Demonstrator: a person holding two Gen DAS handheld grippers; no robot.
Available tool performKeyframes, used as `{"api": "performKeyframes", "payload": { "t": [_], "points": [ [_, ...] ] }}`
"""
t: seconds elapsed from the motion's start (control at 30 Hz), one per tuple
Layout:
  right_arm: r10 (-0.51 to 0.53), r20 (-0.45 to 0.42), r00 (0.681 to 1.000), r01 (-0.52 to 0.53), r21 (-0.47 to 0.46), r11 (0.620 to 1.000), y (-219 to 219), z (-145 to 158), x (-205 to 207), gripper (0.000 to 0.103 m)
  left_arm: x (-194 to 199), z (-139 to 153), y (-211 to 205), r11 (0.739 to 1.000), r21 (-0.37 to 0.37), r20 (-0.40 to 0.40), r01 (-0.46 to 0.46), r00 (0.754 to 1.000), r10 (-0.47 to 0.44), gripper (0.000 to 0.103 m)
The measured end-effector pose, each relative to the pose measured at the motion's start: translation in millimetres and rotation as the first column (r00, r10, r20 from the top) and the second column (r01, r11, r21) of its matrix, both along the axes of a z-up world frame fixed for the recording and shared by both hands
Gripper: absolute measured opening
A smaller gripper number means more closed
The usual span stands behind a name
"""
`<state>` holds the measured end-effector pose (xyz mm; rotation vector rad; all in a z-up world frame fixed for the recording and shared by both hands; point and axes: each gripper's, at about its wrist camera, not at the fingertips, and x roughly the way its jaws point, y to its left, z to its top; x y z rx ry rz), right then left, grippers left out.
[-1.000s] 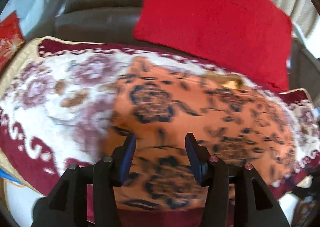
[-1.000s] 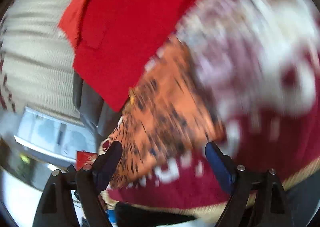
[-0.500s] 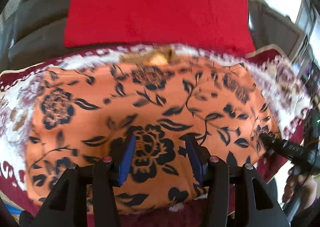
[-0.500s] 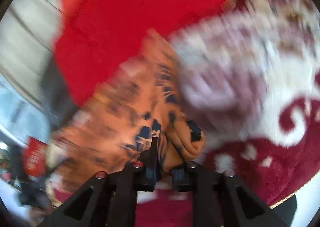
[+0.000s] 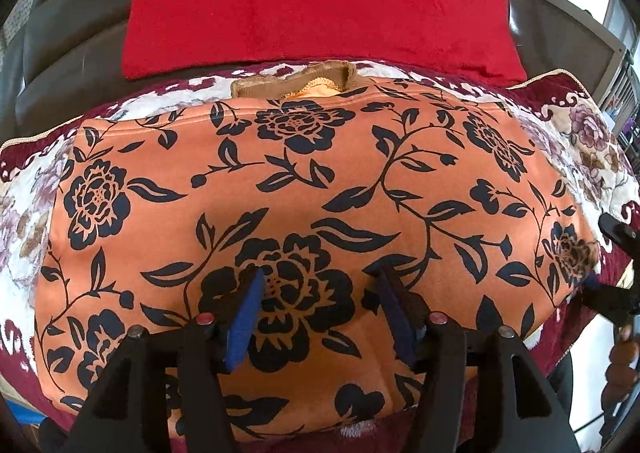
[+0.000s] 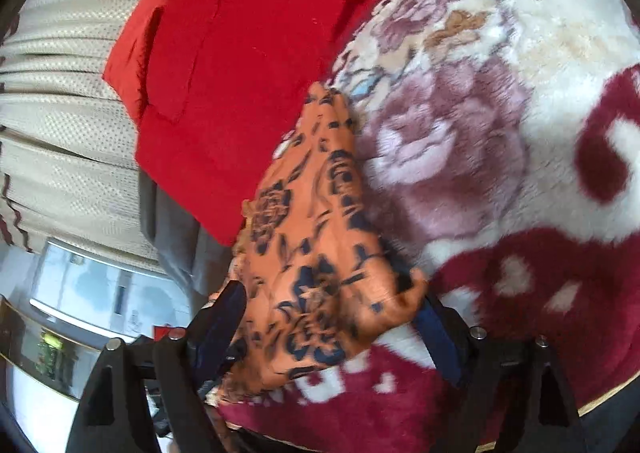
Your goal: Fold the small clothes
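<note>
Orange floral garment (image 5: 304, 189): now lies flat on plush blanket (image 5: 592, 145), long axis left-right, collar far.
Right gripper (image 6: 332, 329): jaws just reopened wide around garment's corner.
Left gripper (image 5: 320, 309): half-open above garment, just widened.

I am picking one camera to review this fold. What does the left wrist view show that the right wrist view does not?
Only the left wrist view shows the whole orange garment with black flowers spread flat, its tan collar at the far edge, and the left gripper open above it.

Only the right wrist view shows the beige textured curtain and the right gripper, whose jaws have just been opening, with the garment's corner between them.

Both show the red cushion and the maroon and cream floral plush blanket.
</note>
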<state>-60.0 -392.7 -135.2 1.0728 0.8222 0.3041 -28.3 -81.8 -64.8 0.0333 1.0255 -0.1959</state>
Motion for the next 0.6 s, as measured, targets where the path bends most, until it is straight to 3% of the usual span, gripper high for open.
{"api": "performKeyframes", "payload": {
  "t": [0.07,0.1,0.17,0.2,0.27,0.33,0.4,0.43,0.5,0.57,0.6],
  "points": [
    [0.021,-0.007,1.0,-0.022,-0.109,0.994,6,8,10,0.037,1,-1,-1,1.0,0.002,0.001,-0.002,1.0,0.002,0.061],
    [0.031,-0.022,0.999,-0.034,-0.137,0.99,10,7,10,0.035,1,-1,-1,1.0,-0.001,0.0,-0.004,1.0,0.004,0.061],
    [0.042,-0.077,0.996,-0.056,-0.181,0.982,27,0,25,0.016,1,-1,0,1.0,-0.005,-0.002,-0.003,1.0,0.003,0.061],
    [0.036,-0.059,0.998,-0.048,-0.224,0.973,30,10,22,0.014,1,0,1,1.0,-0.002,-0.004,-0.001,1.0,0.001,0.061],
    [0.029,0.048,0.998,-0.008,-0.388,0.922,43,52,8,0.012,-1,1,2,1.0,0.003,0.0,0.002,1.0,-0.002,0.061],
    [0.052,0.05,0.997,-0.023,-0.463,0.886,49,58,6,0.012,1,-1,3,1.0,-0.001,-0.003,-0.009,1.0,0.009,0.063],
    [0.029,-0.082,0.996,-0.063,-0.442,0.895,36,18,16,0.019,2,-1,1,1.0,-0.001,-0.004,-0.015,1.0,0.015,0.063],
    [0.04,-0.121,0.992,-0.082,-0.363,0.928,29,-1,18,0.027,0,0,1,1.0,0.009,-0.002,-0.008,1.0,0.008,0.063],
    [0.019,-0.057,0.998,-0.034,-0.28,0.96,12,4,6,0.035,-2,1,2,1.0,0.02,0.002,0.002,1.0,-0.002,0.063],
    [-0.011,-0.005,1.0,0.009,-0.291,0.957,-1,17,-3,0.076,-1,5,4,1.0,0.003,-0.009,-0.019,1.0,0.019,0.063],
    [-0.037,0.022,0.999,0.042,-0.288,0.957,-12,25,-9,0.077,-1,9,4,1.0,-0.012,-0.005,-0.024,1.0,0.024,0.063]
  ]
}}
